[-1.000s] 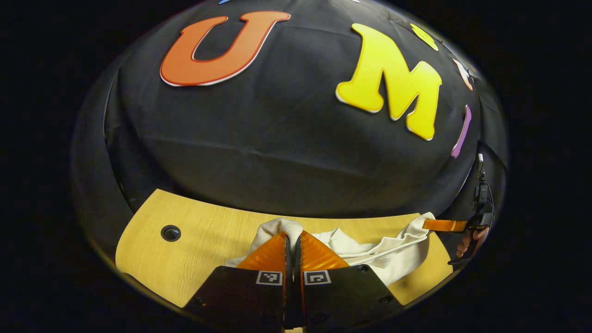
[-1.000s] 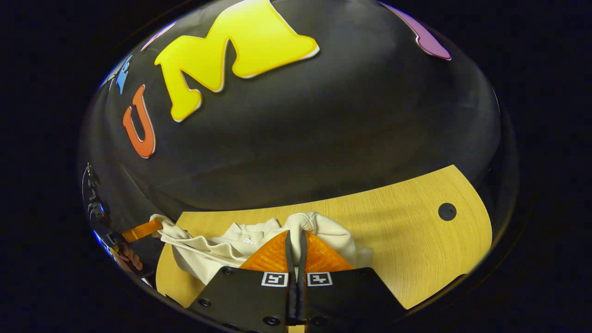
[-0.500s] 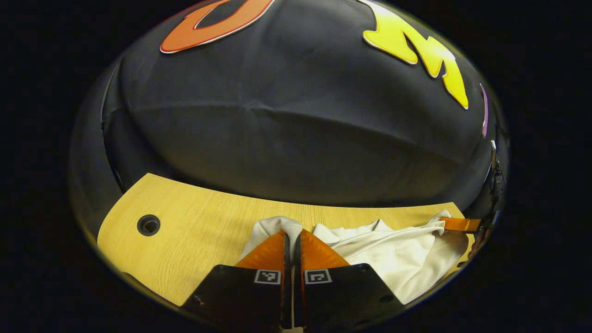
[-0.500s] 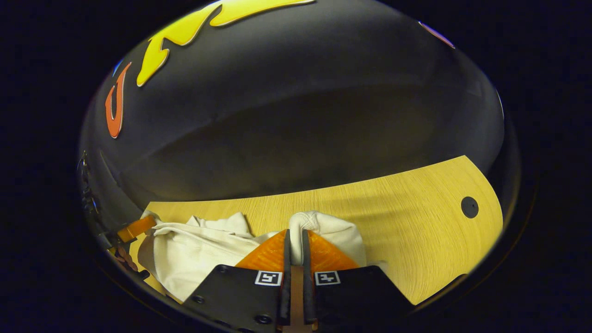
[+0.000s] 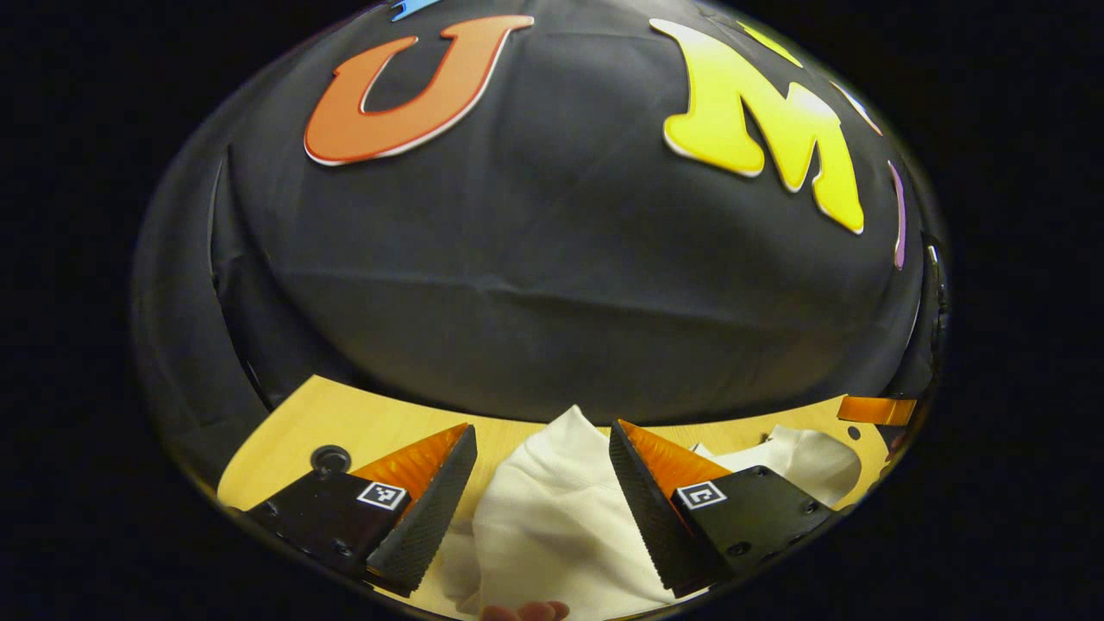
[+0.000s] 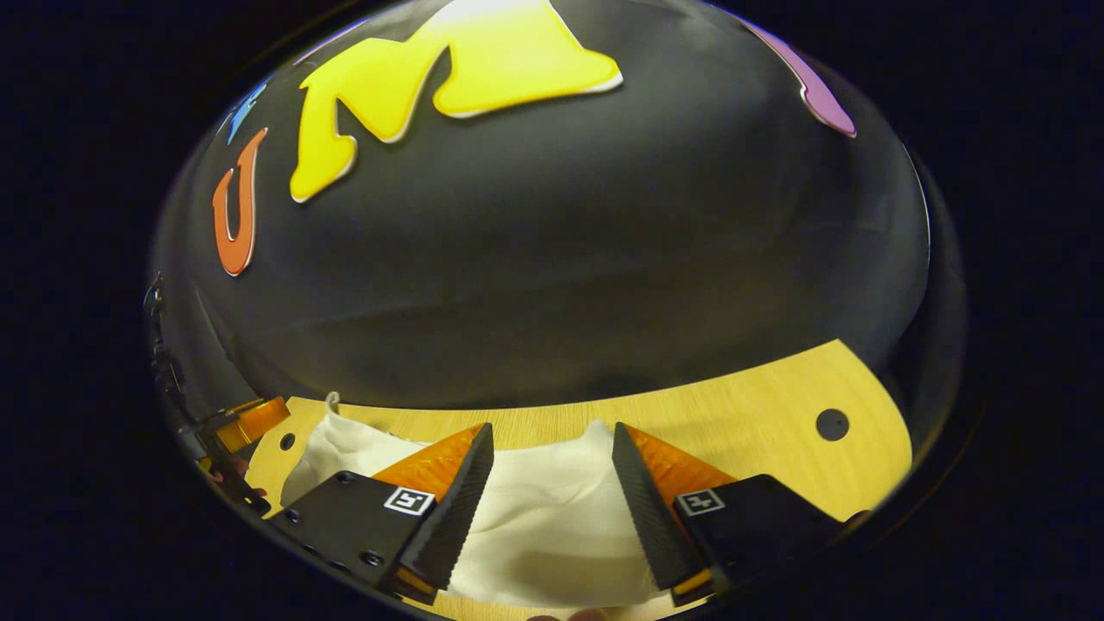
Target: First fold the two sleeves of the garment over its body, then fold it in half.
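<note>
**Ops:** In the left gripper view, what did you have?

**Me:** My left gripper [image 5: 542, 474] had let go. A second before, its jaws were clenched on a bunched edge of the cream garment [image 5: 552, 517]; at this moment they stood wide apart with the cloth lying slack between them on the wooden worktop [image 5: 345, 418]. A peak of fabric rose between the fingers, touching neither as far as I could tell. Off to the right I could see the finger of the other gripper [image 5: 875, 410], beside more of the cloth, where earlier it had been pinching the far corner.

**Ops:** And the right gripper view?

**Me:** Same story. The right gripper [image 6: 552, 483] had released too: jaws spread, the garment [image 6: 543, 517] spread smooth and flat beneath them, no longer gathered in a hump. The left gripper [image 6: 250, 418] showed at the far left edge, by the cloth's corner.

**Ops:** Meaning?

**Me:** I judged the fold in hand had been laid down and dropped. Whether that was the final halving, I couldn't confirm; too little of the garment showed.
</note>
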Demonstrator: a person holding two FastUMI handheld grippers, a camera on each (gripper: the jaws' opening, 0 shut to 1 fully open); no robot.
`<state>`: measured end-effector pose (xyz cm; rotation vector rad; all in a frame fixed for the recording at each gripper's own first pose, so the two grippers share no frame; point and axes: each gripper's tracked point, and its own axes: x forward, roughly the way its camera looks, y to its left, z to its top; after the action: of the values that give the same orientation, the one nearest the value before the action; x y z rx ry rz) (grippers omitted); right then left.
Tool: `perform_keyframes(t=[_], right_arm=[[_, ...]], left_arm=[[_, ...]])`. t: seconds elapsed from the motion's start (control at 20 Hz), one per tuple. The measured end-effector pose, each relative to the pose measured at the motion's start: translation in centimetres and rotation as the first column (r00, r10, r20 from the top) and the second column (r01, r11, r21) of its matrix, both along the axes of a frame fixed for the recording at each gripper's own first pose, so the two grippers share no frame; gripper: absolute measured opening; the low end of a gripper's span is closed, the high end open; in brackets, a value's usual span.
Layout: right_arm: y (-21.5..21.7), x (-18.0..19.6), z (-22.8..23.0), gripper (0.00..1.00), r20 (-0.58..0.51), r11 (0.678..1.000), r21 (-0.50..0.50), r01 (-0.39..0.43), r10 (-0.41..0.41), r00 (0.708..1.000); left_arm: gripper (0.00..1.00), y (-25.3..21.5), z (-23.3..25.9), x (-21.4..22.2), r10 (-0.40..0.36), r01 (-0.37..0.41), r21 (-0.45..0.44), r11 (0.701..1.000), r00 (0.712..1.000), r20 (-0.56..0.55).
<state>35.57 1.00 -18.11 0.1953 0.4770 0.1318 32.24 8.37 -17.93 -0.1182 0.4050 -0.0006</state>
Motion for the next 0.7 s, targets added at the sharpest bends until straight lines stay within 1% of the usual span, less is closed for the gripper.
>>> perform_keyframes(t=[0.05,0.1,0.15,0.2,0.3,0.4,0.45,0.55,0.65,0.7], right_arm=[[-0.3,-1.4,2.2,0.91,0.036,1.0,-0.014,-0.001,0.001,0.999],[-0.7,-3.1,4.5,0.89,0.071,0.999,-0.038,0.005,-0.002,0.997],[-0.5,-4.5,7.2,0.93,0.12,0.999,-0.049,0.004,0.002,0.993],[-0.3,-5.9,9.7,0.93,0.166,0.998,-0.063,-0.003,0.013,0.986],[-0.1,-9.6,15.3,0.92,0.258,0.996,-0.089,0.002,0.021,0.966],[-0.4,-13.5,20.1,0.93,0.338,0.996,-0.091,0.012,0.02,0.941],[-0.2,-14.8,21.6,0.93,0.367,0.995,-0.096,0.014,0.022,0.93],[-0.1,-18.2,23.6,0.93,0.401,0.993,-0.112,0.022,0.025,0.916],[0.3,-21.5,24.9,0.93,0.43,0.991,-0.136,0.016,0.044,0.902],[0.3,-22.8,25.2,0.93,0.441,0.987,-0.156,0.026,0.046,0.896]], left_arm=[[0.98,0.3,2.4,-1.0,0.006,-0.006,-0.004,1.0,0.999,0.034],[0.98,0.6,5.1,-2.2,0.008,-0.007,-0.01,1.0,0.997,0.074],[0.98,0.8,7.9,-3.4,0.008,-0.007,-0.01,1.0,0.993,0.12],[0.98,0.8,10.4,-4.9,-0.004,0.004,-0.003,1.0,0.988,0.157],[0.98,1.4,15.4,-8.6,-0.018,0.008,0.043,0.999,0.971,0.24],[0.97,0.6,18.3,-12.9,-0.019,0.001,0.062,0.998,0.956,0.293],[0.97,0.9,19.8,-14.4,-0.021,0.0,0.065,0.998,0.949,0.315],[0.97,1.8,22.2,-18.2,-0.001,-0.027,0.075,0.997,0.935,0.353],[0.97,0.9,23.8,-21.8,-0.01,-0.022,0.081,0.996,0.927,0.374],[0.97,0.2,24.0,-23.6,-0.017,-0.019,0.091,0.996,0.925,0.38]])
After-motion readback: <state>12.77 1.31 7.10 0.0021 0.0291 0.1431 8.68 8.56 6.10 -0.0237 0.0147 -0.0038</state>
